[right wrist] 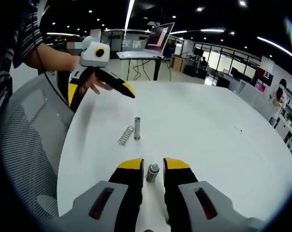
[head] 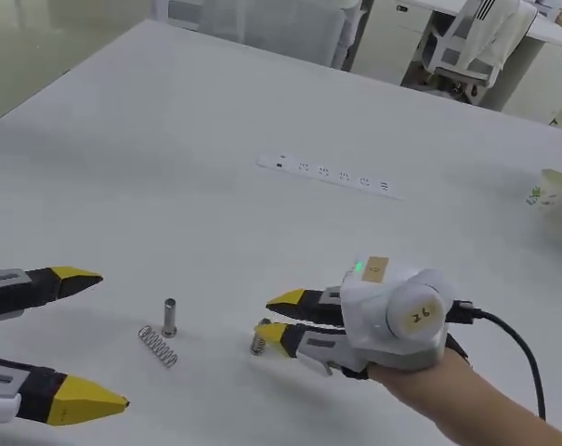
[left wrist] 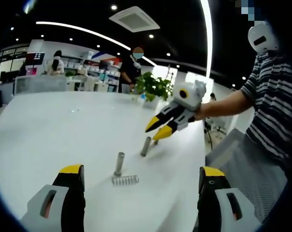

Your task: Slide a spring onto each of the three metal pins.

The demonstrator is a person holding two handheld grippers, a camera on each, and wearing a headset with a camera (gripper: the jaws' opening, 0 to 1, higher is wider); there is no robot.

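Observation:
A bare metal pin (head: 169,318) stands upright on the white table (head: 215,111), with a loose spring (head: 158,346) lying just beside it; both also show as the pin (left wrist: 119,163) and spring (left wrist: 125,180). A second pin wearing a spring (head: 258,342) stands further right. My right gripper (head: 273,316) hovers right at it, jaws narrowly parted; in the right gripper view this sprung pin (right wrist: 152,172) sits in the gap between the jaws of that gripper (right wrist: 153,163), with no contact visible. My left gripper (head: 90,339) stands wide open left of the bare pin, holding nothing.
A white power strip (head: 327,174) lies mid-table beyond the pins. A paper cup (head: 552,190) stands at the far right edge. Office chairs (head: 466,46) sit behind the table, and a mesh chair (right wrist: 25,145) is at the near side.

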